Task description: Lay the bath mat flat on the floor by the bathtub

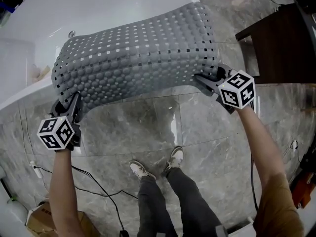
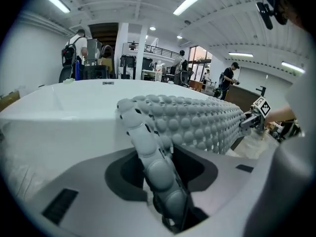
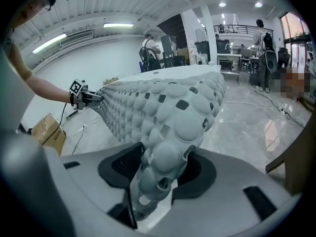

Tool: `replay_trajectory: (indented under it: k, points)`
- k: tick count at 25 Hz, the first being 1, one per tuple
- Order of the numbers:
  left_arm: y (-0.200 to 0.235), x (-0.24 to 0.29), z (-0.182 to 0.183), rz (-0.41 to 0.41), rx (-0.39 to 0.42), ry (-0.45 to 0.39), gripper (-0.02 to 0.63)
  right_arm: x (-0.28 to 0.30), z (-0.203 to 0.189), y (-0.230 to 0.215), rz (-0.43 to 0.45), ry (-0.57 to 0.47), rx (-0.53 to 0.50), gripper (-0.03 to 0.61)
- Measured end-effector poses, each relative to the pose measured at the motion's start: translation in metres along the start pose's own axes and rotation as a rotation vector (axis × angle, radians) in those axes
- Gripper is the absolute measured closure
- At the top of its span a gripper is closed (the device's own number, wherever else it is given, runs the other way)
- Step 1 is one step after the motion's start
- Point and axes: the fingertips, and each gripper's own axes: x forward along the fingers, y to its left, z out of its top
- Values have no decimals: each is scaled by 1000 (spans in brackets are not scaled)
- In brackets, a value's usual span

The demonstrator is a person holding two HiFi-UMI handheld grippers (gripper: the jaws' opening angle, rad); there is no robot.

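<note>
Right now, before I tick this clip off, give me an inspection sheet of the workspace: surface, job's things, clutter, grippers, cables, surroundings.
Surface: glossy grey tiled floor.
Job's things: grey bath mat held up, stretched between both grippers, not yet on the floor; white bathtub beyond it.
Clutter: cardboard box at lower left.
Grippers: left gripper shut on one near corner of the mat; right gripper shut on the other.
Cables: black cable lying on the floor left of the person's shoes.
Surroundings: dark wooden cabinet at right; people in an open hall behind.
</note>
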Motion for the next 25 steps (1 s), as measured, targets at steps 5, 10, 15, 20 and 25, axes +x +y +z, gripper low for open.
replay_trajectory:
  k: [5,10,15,20,25]
  points:
    - [-11,-11,16,15,41,-4,497,-11,13,15,-8,-11,-15,488]
    - [-23,-31,24,31,75,-14,515,-31,28,24,-17,5,-61,508]
    - [-35,-60,43,39,103,-46,525,-61,43,41,-25,-2,-103,517]
    - [-51,-89,64,33,160,-67,531,-88,57,53,-34,-21,-117,518]
    - [-60,-121,81,42,195,-95,534,-110,75,69,-50,-64,-121,522]
